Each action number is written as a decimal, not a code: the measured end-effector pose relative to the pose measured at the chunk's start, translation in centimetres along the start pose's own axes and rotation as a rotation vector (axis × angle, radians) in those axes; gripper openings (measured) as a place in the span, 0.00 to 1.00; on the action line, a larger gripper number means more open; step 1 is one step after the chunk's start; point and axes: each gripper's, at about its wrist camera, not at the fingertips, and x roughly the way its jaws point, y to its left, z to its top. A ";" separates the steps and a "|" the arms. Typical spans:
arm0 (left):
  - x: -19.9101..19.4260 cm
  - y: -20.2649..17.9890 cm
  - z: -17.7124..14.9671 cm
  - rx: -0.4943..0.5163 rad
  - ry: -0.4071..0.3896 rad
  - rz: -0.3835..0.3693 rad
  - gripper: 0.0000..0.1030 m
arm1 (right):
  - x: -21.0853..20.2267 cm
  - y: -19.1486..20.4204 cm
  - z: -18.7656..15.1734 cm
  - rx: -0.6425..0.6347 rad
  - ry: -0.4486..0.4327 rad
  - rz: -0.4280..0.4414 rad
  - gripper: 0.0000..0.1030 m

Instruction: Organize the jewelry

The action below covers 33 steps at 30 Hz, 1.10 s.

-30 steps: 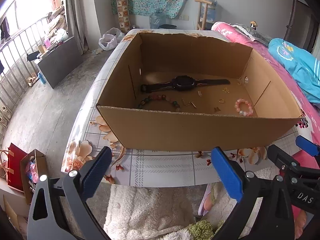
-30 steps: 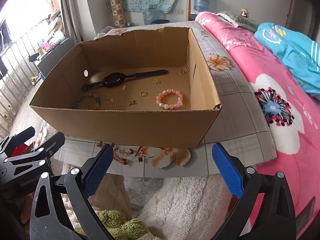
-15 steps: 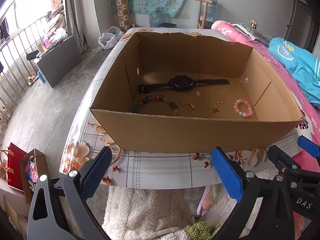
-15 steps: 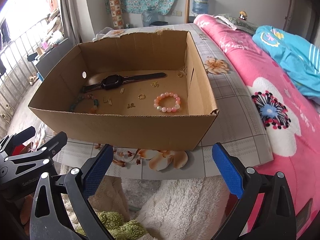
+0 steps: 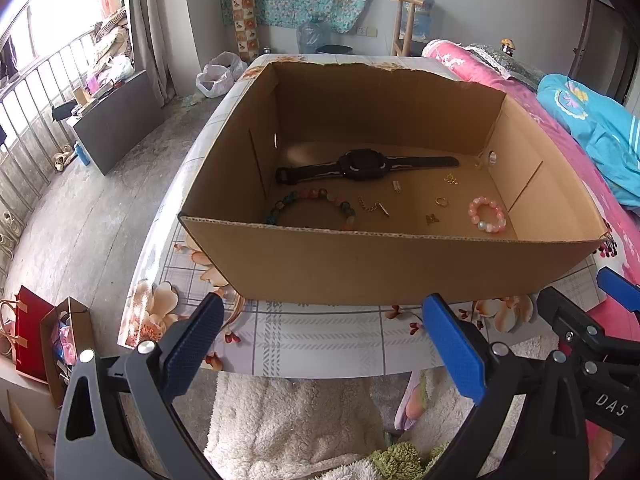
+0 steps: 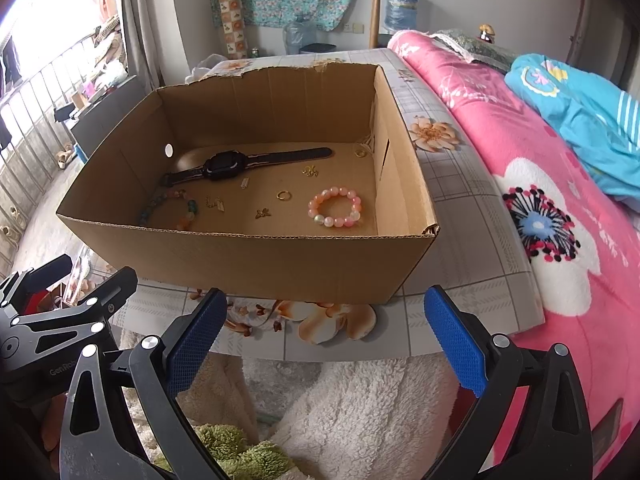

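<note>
An open cardboard box stands on a floral table. On its floor lie a black watch, a multicoloured bead bracelet, a pink bead bracelet, a gold ring and several small gold pieces. My left gripper hangs open before the box's near wall, holding nothing. My right gripper is open too, at the table's front edge, also holding nothing.
A pink floral bedspread with a blue blanket borders the table on the right. White fluffy rug lies below the table edge. Red and brown bags stand on the floor at left.
Both grippers have risen and edged closer, so more of the box floor shows. The jewelry has not moved and both grippers stay open.
</note>
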 end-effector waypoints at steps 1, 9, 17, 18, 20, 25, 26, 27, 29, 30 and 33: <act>0.0 0.0 0.0 0.000 0.000 -0.001 0.95 | 0.0 0.0 0.1 -0.001 0.000 0.001 0.92; 0.1 0.1 0.0 -0.001 0.001 -0.002 0.95 | 0.0 0.1 0.3 -0.006 0.001 0.003 0.92; 0.1 0.1 0.0 0.000 0.003 -0.003 0.95 | 0.0 0.2 0.3 -0.007 0.000 0.004 0.92; 0.1 0.1 0.0 -0.001 0.003 -0.002 0.95 | 0.0 0.2 0.3 -0.007 0.001 0.004 0.92; 0.1 0.1 0.0 0.000 0.002 -0.002 0.95 | 0.0 0.2 0.3 -0.006 0.001 0.004 0.92; 0.1 0.1 0.0 0.000 0.003 -0.002 0.95 | 0.0 0.2 0.3 -0.008 0.000 0.005 0.92; 0.1 0.1 0.0 0.001 0.003 -0.003 0.95 | 0.0 0.2 0.3 -0.007 0.001 0.005 0.92; 0.1 0.1 0.0 0.001 0.003 -0.003 0.95 | 0.0 0.2 0.2 -0.006 0.001 0.005 0.92; 0.1 0.1 0.0 0.001 0.003 -0.003 0.95 | 0.0 0.3 0.2 -0.006 0.000 0.004 0.92; 0.1 0.1 0.0 0.002 0.003 -0.002 0.95 | 0.0 0.2 0.2 -0.006 -0.001 0.004 0.92; 0.1 0.1 0.0 0.001 0.003 -0.003 0.95 | 0.0 0.2 0.3 -0.008 0.000 0.005 0.92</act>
